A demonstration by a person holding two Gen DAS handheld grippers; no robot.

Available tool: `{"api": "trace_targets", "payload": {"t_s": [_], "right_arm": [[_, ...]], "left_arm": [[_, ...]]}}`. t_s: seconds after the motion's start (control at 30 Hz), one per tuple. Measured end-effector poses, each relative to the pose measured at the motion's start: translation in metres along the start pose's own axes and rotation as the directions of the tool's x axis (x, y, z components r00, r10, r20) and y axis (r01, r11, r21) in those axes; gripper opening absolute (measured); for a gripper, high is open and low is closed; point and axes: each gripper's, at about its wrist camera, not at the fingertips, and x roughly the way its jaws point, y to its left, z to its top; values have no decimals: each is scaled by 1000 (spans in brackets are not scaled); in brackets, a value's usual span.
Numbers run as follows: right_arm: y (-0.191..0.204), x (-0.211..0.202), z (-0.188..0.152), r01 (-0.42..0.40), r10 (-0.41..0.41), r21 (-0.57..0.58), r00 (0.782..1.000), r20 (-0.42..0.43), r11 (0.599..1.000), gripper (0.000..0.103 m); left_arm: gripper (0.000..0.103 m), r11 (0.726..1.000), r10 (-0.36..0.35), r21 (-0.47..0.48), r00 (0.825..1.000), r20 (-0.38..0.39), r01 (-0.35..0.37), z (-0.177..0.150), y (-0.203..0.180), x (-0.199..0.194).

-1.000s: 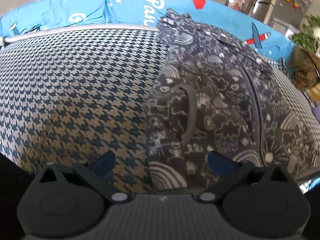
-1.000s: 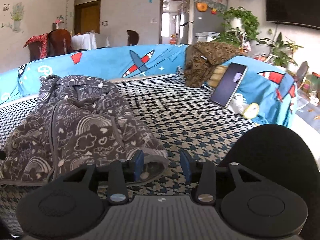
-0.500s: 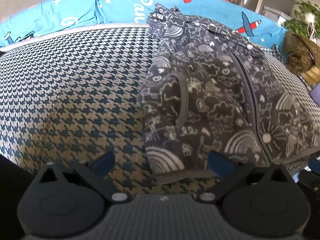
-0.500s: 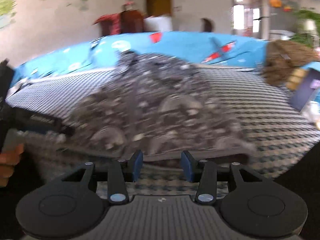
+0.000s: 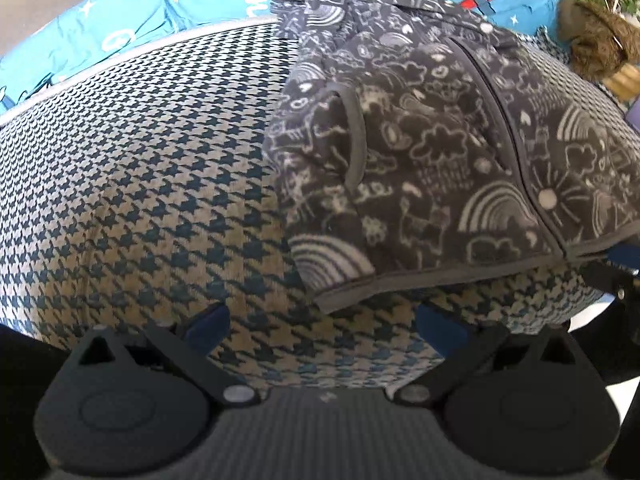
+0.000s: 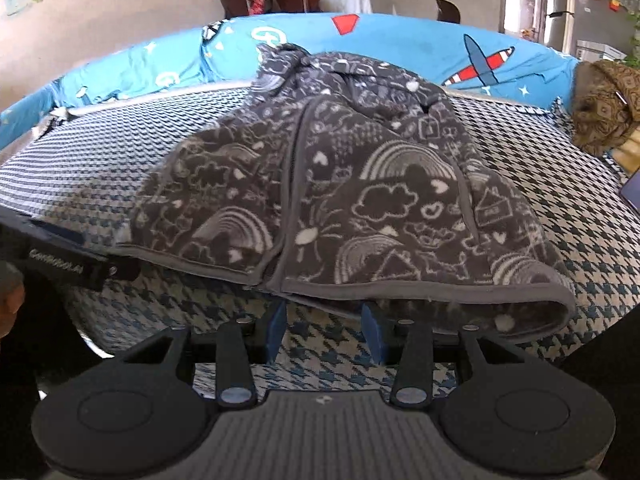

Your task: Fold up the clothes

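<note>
Nearest you, your left hand-held gripper [image 5: 322, 326] hangs with its blue pads spread wide over the houndstooth sofa cover [image 5: 140, 168], nothing between them; the grey hem of the fleece jacket [image 5: 420, 152] lies just beyond the pads, toward the right-hand one. Your right hand-held gripper [image 6: 323, 330] has its jaws partly apart, their tips right at the jacket's bottom hem [image 6: 400, 286] close to the zip; the hem edge overhangs the tips, and you cannot tell whether the pads touch the cloth.

The jacket, dark grey with white rainbows, clouds and hearts, lies spread on the cover with its front up, zip closed, hem toward you and hood [image 6: 288, 68] bunched at the far end against the blue backrest [image 6: 400, 36], which carries an aeroplane print.

In the right wrist view the other gripper comes in at the left edge by the jacket's near corner. Farther right a brown patterned cloth [image 6: 604, 104] sits heaped on the sofa.
</note>
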Motion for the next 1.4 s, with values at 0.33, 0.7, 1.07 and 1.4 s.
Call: {"api": "trace_targets", "payload": {"t_s": [0.33, 0.7, 1.07, 1.4], "right_arm": [[-5, 7, 8, -9, 8, 19, 998, 55, 1000, 42], [-20, 15, 23, -54, 42, 105, 993, 109, 993, 42], [-31, 21, 42, -167, 140, 153, 976, 168, 974, 18], [-58, 21, 68, -258, 183, 283, 947, 265, 924, 12]], "left_arm": [[103, 996, 26, -85, 999, 30, -23, 6, 11, 0], [103, 998, -23, -53, 999, 40, 25, 13, 4, 2], [103, 997, -31, 67, 998, 52, 28, 12, -26, 4], [103, 999, 42, -9, 995, 94, -41, 20, -15, 3]]}}
